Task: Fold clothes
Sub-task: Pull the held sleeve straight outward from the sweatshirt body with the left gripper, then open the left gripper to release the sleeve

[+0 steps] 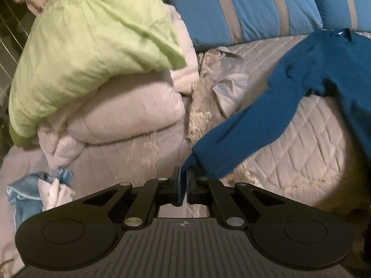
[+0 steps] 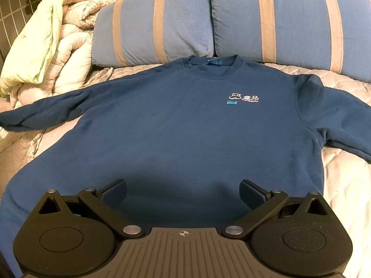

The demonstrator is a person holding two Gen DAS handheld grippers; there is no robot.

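A blue sweatshirt (image 2: 176,125) lies front up on the quilted bed (image 2: 347,173), neck toward the pillows, a small white logo (image 2: 243,97) on its chest. In the left wrist view its sleeve (image 1: 250,125) stretches from the body at the right down to my left gripper (image 1: 183,176), which is shut on the cuff and holds it above the quilt. My right gripper (image 2: 183,192) is open, fingers wide apart, hovering over the sweatshirt's lower hem with nothing between them.
Two blue pillows with tan stripes (image 2: 162,25) lean at the head of the bed. A heap of folded duvets, pale green on white (image 1: 92,64), fills the left side. A light blue and white cloth (image 1: 39,190) lies near the bed's left edge.
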